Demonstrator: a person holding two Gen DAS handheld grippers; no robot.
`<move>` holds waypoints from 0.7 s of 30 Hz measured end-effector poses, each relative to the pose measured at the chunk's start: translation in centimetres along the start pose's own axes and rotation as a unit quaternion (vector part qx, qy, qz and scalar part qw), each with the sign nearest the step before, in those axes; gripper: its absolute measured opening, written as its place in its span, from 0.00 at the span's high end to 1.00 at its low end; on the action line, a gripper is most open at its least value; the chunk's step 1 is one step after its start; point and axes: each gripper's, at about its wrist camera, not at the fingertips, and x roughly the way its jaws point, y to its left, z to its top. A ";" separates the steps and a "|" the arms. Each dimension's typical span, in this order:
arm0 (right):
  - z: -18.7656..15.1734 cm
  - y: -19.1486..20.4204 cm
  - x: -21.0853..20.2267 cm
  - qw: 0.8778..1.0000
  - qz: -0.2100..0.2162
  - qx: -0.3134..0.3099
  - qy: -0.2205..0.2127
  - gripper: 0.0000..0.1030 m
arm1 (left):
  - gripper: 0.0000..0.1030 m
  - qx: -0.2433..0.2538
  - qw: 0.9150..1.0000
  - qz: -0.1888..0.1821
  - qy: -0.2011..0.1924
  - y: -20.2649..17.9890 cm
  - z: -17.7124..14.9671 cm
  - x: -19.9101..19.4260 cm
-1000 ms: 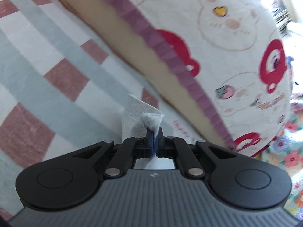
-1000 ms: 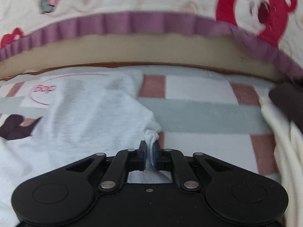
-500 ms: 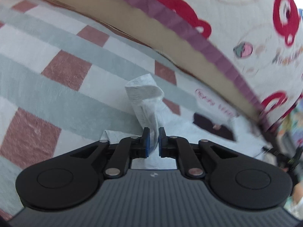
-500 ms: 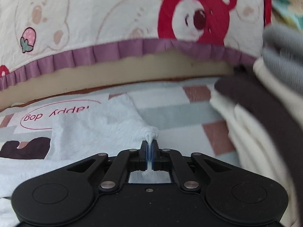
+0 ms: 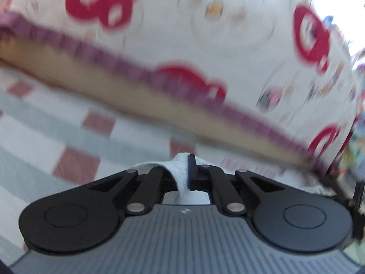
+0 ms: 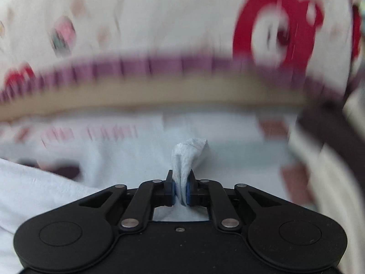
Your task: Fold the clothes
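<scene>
**Two grippers, one white garment**

My left gripper [image 5: 186, 171] is pinched tight on a bunch of the white garment [image 5: 181, 178]. My right gripper [image 6: 180, 188] also holds a fold of it, jaws easing apart. The garment lies on the checked sheet [image 5: 68, 141]. Its pink lettering is too blurred to read.

A home bedroom: checked bedsheet [image 5: 75, 137] and a bear-print quilt [image 6: 159, 18] with purple frill.

White tee [image 6: 127, 159], pink print, bunched on checked sheet [image 5: 68, 141].
</scene>
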 end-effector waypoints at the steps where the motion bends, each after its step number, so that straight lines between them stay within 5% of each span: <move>1: 0.7 0.3 -1.7 1.000 0.001 0.001 -0.029 0.90 | 0.99 0.005 1.000 0.003 -0.019 -0.6 0.6 -1.4; 6: 5.1 1.3 -7.6 0.993 0.016 -0.021 -0.118 0.90 | 0.99 0.056 0.996 0.005 -0.063 -3.0 4.5 -4.1; 9: 8.9 2.1 -7.0 0.991 0.020 -0.028 -0.129 0.90 | 0.99 0.095 0.994 0.017 -0.056 -3.7 8.9 -0.2; 13: 12.6 2.3 -3.2 0.989 -0.022 -0.050 -0.136 0.87 | 0.93 0.140 0.984 0.082 -0.070 -4.2 12.9 7.0; 14: 13.1 2.7 -1.8 0.989 -0.045 -0.059 -0.129 0.71 | 0.85 0.139 0.983 0.101 -0.065 -4.0 13.4 8.9; 15: 13.5 3.1 -0.5 0.988 -0.068 -0.067 -0.120 0.65 | 0.59 0.122 0.984 0.122 -0.049 -3.5 13.3 10.2; 16: 13.4 3.3 0.6 0.989 -0.085 -0.066 -0.102 0.63 | 0.46 0.100 0.984 0.140 -0.033 -2.9 12.9 11.0; 18: 11.9 3.1 1.6 0.992 -0.097 -0.042 -0.075 0.63 | 0.46 0.049 0.986 0.157 -0.003 -1.6 11.5 12.0; 21: 8.4 2.3 0.3 0.996 -0.068 -0.019 -0.050 0.56 | 0.46 -0.012 0.992 0.111 0.054 -0.5 6.8 10.5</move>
